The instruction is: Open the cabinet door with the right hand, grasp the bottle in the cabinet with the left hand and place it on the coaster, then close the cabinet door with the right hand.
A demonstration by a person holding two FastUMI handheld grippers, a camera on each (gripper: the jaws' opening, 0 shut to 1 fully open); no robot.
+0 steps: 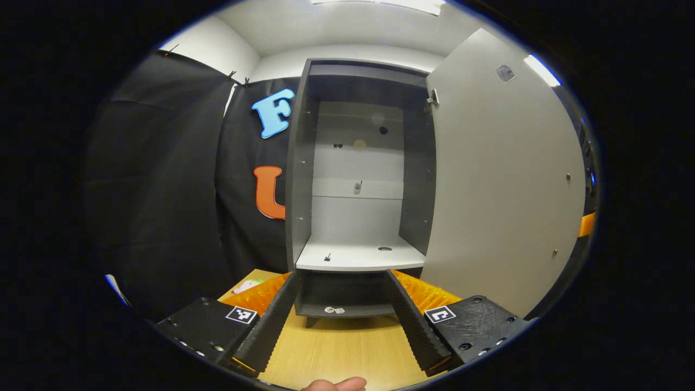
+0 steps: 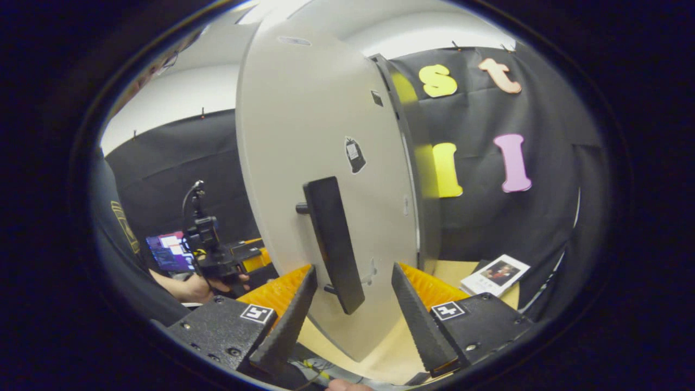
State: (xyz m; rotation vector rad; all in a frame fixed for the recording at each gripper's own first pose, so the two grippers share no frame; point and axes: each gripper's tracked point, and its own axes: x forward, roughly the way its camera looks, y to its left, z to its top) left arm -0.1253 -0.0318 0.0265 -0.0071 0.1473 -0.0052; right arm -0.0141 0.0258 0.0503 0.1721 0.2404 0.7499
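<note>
You are facing the cabinet door (image 2: 326, 163) standing wide open (pale panel, dark bar handle (image 2: 334, 252)); right gripper (image 2: 350, 304) fingers are spreading around that handle, left gripper (image 1: 342, 320) fingers are likewise spreading.

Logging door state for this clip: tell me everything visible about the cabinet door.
The cabinet door is a tall, flat, pale grey panel, matte like laminate, swung wide open on a metal hinge at its top corner. Its inner face carries small screws. Its outer face bears a dark bar handle on two posts and a small sticker. The right gripper is open with a finger either side of the handle, touching nothing.
</note>
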